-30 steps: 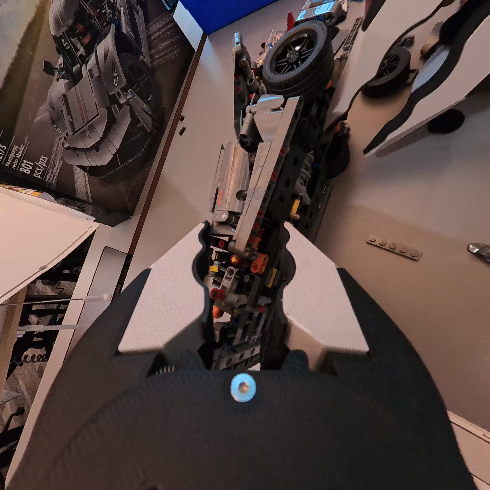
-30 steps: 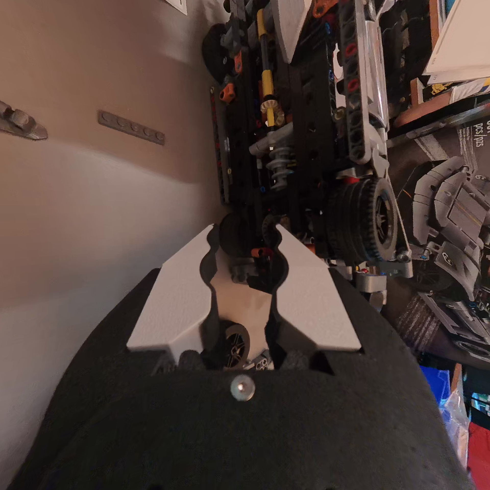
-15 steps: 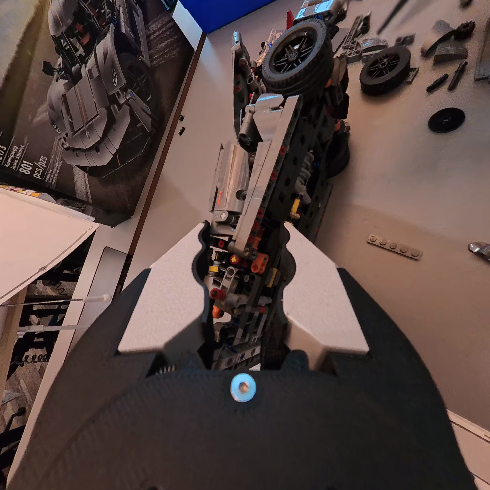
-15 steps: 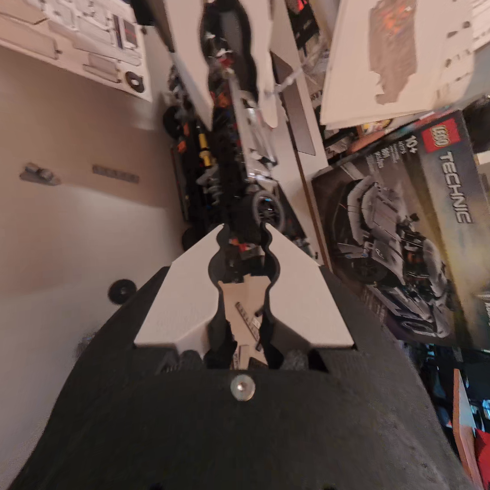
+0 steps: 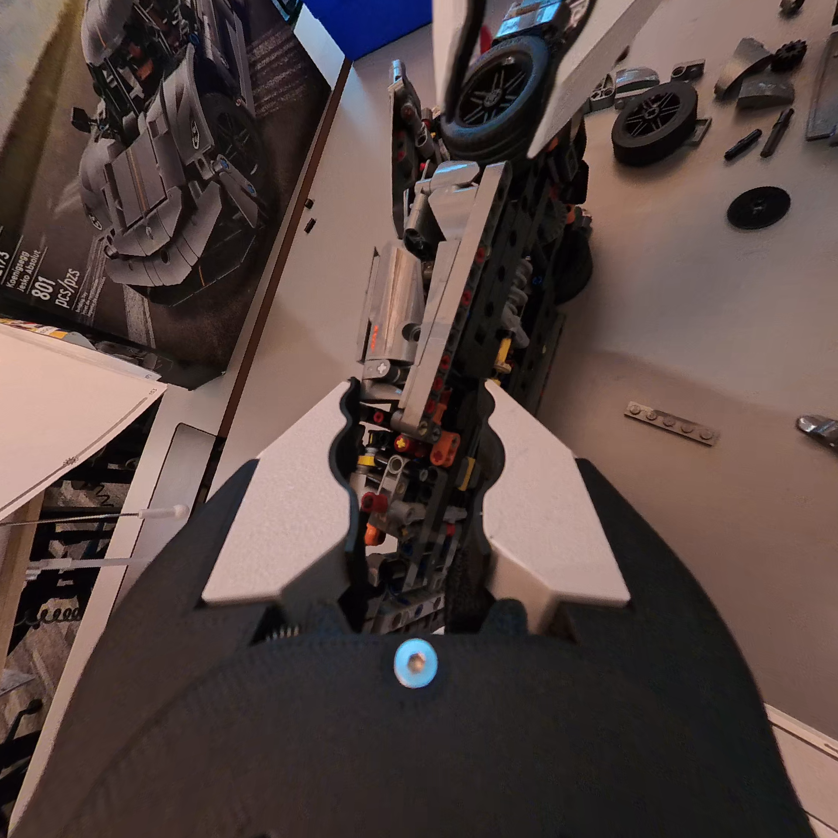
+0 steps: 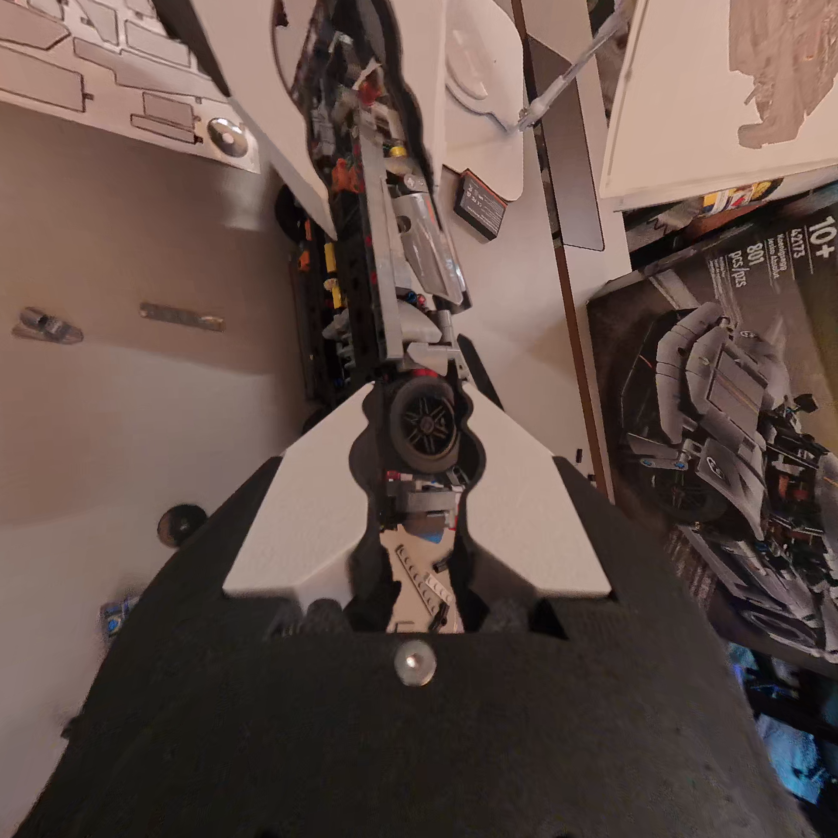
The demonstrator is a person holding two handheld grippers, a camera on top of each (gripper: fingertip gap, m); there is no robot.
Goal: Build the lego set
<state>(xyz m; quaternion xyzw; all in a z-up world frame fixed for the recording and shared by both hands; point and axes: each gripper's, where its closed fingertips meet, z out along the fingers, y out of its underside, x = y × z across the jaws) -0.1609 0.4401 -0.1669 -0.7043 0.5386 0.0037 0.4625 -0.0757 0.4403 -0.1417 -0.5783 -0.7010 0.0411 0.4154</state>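
Observation:
A partly built grey and black lego car [image 5: 458, 281] lies on its side on the white table. My left gripper [image 5: 419, 390] is shut on the car's near end, with red, orange and yellow pins between its fingers. My right gripper [image 5: 492, 131] is at the car's far end, its white fingers on either side of the mounted black wheel [image 5: 494, 90]. In the right wrist view the right gripper [image 6: 419, 394] is open around that wheel [image 6: 424, 428], and I cannot tell if it touches it. The left gripper [image 6: 381, 204] shows at the far end of the car [image 6: 385, 272].
Loose parts lie to the right: a second wheel [image 5: 653, 122], a black disc [image 5: 758, 206], a grey plate [image 5: 671, 424], and small grey and black pieces. The set's box [image 5: 149, 181] and a white booklet [image 5: 59, 421] lie left, past the table edge. A small black block [image 6: 480, 211] sits near the car. Tip to tip, the grippers are about 10 cm apart. It is some 11 cm from my left tips to the grey plate [image 5: 671, 424]. It is also in sight in the right wrist view [image 6: 181, 315].
My right gripper pulled back from the car's side, swung around and came in over the wheel at the far end. The left gripper and the car stayed still.

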